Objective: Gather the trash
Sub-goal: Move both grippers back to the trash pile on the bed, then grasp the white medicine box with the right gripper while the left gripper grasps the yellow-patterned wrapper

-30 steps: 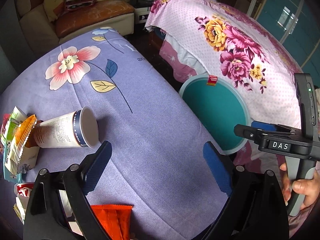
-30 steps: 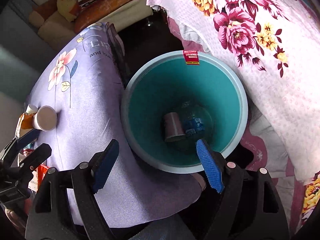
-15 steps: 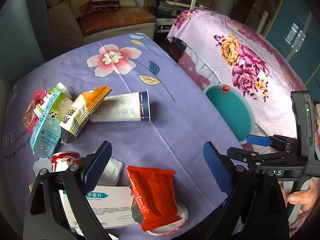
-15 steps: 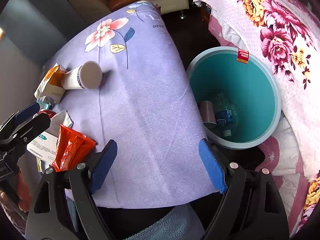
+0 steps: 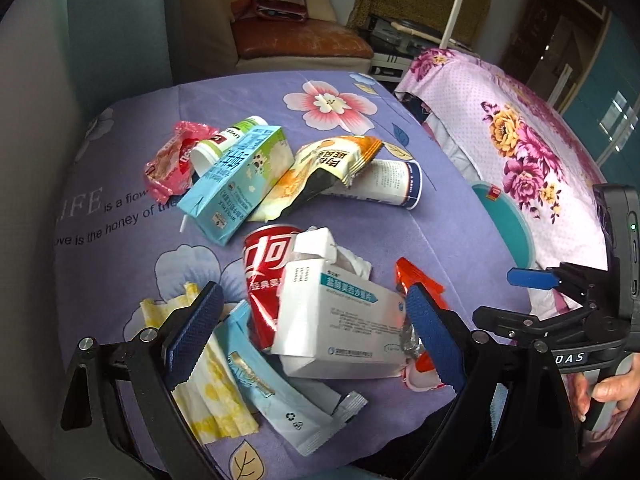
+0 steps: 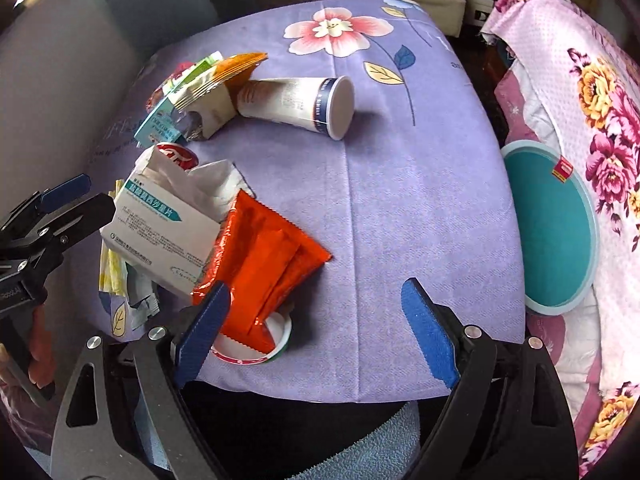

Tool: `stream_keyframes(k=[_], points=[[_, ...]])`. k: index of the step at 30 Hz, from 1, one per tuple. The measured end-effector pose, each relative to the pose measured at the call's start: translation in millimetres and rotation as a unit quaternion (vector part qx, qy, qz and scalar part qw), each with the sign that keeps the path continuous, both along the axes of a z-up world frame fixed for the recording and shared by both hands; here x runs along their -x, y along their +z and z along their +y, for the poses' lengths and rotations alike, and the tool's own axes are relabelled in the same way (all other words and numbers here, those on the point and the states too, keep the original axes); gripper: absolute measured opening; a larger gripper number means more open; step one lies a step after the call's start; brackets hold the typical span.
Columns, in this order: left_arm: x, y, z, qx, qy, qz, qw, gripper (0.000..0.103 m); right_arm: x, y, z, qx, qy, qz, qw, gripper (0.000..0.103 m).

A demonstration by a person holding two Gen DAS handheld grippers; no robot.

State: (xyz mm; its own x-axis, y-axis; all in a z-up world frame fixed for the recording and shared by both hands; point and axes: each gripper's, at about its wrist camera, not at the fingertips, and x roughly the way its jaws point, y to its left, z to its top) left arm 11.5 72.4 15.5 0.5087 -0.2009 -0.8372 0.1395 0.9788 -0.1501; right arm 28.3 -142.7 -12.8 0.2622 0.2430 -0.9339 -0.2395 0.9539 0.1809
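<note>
Trash is piled on the purple flowered table (image 5: 440, 216). A white medicine box (image 5: 340, 320) leans on a red can (image 5: 266, 276), above a pale blue sachet (image 5: 276, 396) and yellow tissue (image 5: 208, 400). My left gripper (image 5: 312, 332) hangs open over that box, holding nothing. Farther back lie a blue milk carton (image 5: 236, 184), an orange-white snack bag (image 5: 320, 168), a paper cup (image 6: 304, 100) on its side and a pink wrapper (image 5: 168, 160). My right gripper (image 6: 316, 332) is empty, its jaws opening, above an orange wrapper (image 6: 264, 268) that lies on a white lid (image 6: 252, 344).
A teal bin (image 6: 548, 228) stands on the floor right of the table, against a pink floral bedspread (image 6: 600, 128). A sofa (image 5: 296, 36) with a cushion is behind the table. A hand (image 5: 608, 392) grips the right tool's handle.
Both grippers swung left from the teal bin back over the table. The trash pile came into view under them; the bin slid to the right edge.
</note>
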Motion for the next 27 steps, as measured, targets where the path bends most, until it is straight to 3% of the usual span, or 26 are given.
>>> stream_keyframes(k=[12, 20, 25, 26, 27], points=[[31, -47, 86, 0.013, 0.083, 0.056, 0.9949, 0.093, 4, -6, 106, 0.066, 0.161, -0.010, 0.985, 0.087], [32, -68, 91, 0.019, 0.086, 0.081, 0.9928, 0.093, -5, -23, 136, 0.099, 0.208, -0.012, 0.973, 0.087], [28, -80, 85, 0.019, 0.079, 0.097, 0.9920, 0.093, -12, -24, 135, 0.084, 0.204, -0.020, 0.975, 0.086], [27, -82, 84, 0.017, 0.077, 0.099, 0.9919, 0.093, -14, -24, 135, 0.080, 0.201, -0.021, 0.976, 0.085], [27, -85, 84, 0.014, 0.077, 0.102, 0.9917, 0.093, -14, -23, 134, 0.075, 0.201, -0.022, 0.976, 0.078]])
